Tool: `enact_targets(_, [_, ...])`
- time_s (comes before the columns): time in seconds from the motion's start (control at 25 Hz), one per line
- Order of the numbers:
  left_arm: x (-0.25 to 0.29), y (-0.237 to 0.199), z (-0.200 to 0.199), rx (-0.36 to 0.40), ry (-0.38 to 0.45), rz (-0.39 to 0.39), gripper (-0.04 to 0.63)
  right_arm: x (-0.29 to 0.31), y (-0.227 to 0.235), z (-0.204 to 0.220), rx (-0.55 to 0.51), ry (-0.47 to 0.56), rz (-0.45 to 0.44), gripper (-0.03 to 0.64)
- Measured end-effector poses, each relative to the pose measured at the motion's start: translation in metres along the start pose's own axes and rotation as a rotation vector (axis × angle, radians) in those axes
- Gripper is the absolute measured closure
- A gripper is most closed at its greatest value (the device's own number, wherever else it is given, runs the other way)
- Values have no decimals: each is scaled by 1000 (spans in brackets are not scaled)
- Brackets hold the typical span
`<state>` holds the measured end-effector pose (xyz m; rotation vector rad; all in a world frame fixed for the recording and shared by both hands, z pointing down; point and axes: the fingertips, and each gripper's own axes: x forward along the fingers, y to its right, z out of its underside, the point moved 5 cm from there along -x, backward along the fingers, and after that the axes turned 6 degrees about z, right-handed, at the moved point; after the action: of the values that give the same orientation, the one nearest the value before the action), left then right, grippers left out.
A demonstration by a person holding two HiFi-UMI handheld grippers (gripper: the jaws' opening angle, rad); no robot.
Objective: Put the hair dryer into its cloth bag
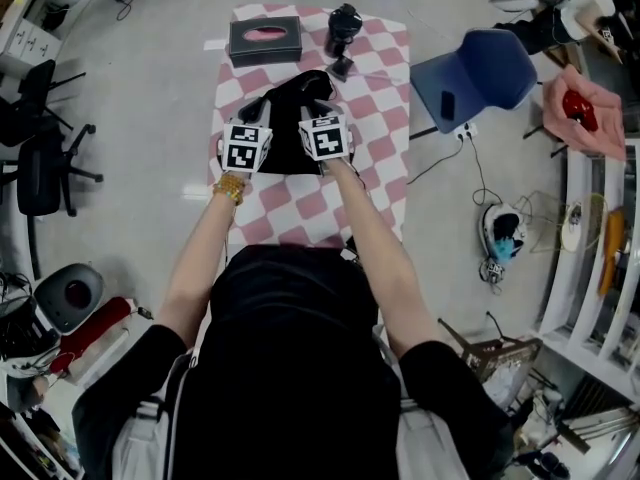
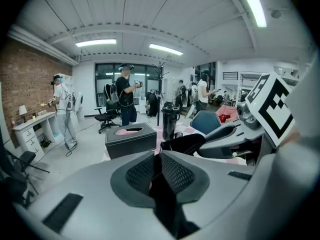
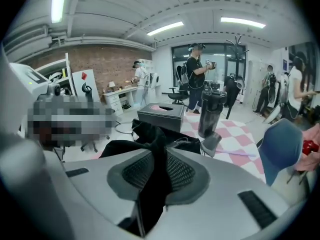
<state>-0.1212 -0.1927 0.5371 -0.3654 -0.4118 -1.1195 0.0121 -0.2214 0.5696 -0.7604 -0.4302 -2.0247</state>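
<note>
Two grips, left hand-held gripper (image 2: pixel 158 170), right hand-held gripper (image 3: pixel 159 173), each clamped on cloth bag (image 1: pixel 287 128)

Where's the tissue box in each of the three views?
Head view: tissue box, top centre, table's far end.
Left gripper view: tissue box centre-left, just above the left claw.
Right gripper view: tissue box at centre, behind the bag.
Shared landmark: the dryer just right of it.
</note>
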Motion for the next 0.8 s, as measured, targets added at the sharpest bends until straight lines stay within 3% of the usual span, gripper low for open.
enact_targets(0.16, [-9, -13, 11, -20, -2, -11, 563, -4, 6, 2, 1, 40, 38, 486])
enact_targets(0.28, [-14, -15, 18, -28, -6, -2, 563, -11, 12, -6, 108, 137, 17, 439])
enact_targets(0.4, [-16, -9, 21, -35, -7, 14, 563, -25, 13, -15, 202, 230, -19, 440])
enact_targets(0.6, [-13, 14, 18, -21, 0, 52, 563, -32, 7, -15, 139, 262, 33, 457])
enact_targets(0.8, [-19, 28, 3, 9, 62, 76, 563, -48, -1, -15, 64, 300, 73, 531])
